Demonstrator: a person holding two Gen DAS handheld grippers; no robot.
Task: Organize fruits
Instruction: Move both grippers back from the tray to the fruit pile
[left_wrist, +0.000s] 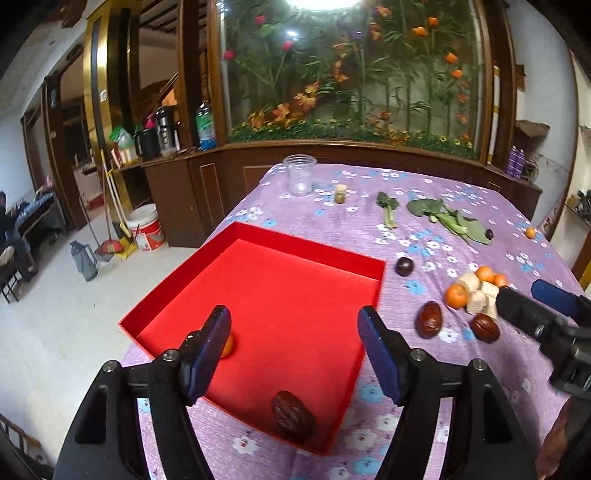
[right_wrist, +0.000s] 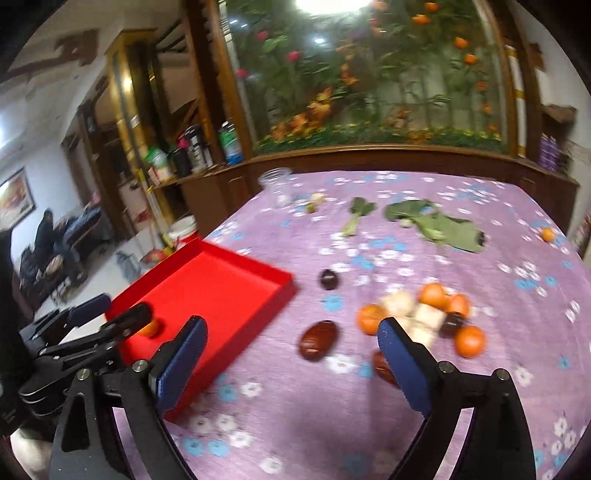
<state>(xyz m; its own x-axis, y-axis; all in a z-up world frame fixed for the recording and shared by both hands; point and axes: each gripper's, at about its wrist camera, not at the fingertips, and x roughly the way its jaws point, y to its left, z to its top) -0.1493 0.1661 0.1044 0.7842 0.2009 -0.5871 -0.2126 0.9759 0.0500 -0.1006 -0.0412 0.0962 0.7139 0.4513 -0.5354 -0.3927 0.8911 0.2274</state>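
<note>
Nearest my left camera, a wrinkled dark date (left_wrist: 293, 415) lies inside the red box (left_wrist: 177, 275), close to its near wall. My left gripper (left_wrist: 293, 334) hangs over the box with its fingers spread wide and nothing between them; a small orange (left_wrist: 227, 345) peeks out from behind the left finger, on the box floor.

My right gripper (right_wrist: 291, 341) is likewise spread and empty, hovering over the purple flowered tablecloth (right_wrist: 480, 387) just beside the box. Between its fingers I see a glossy red jujube (right_wrist: 317, 340) on the cloth, and a second one (right_wrist: 382, 363) partly hidden behind the right finger. Just beyond sits a cluster of oranges (right_wrist: 371, 318) touching pale cut chunks (right_wrist: 428, 317). A dark plum (right_wrist: 328, 279) lies apart, near the box's far corner.

Farther back are green leaves (left_wrist: 448, 218), a lone orange (left_wrist: 530, 232) near the table's right edge, and a clear plastic jar (left_wrist: 300, 174) standing upright.
</note>
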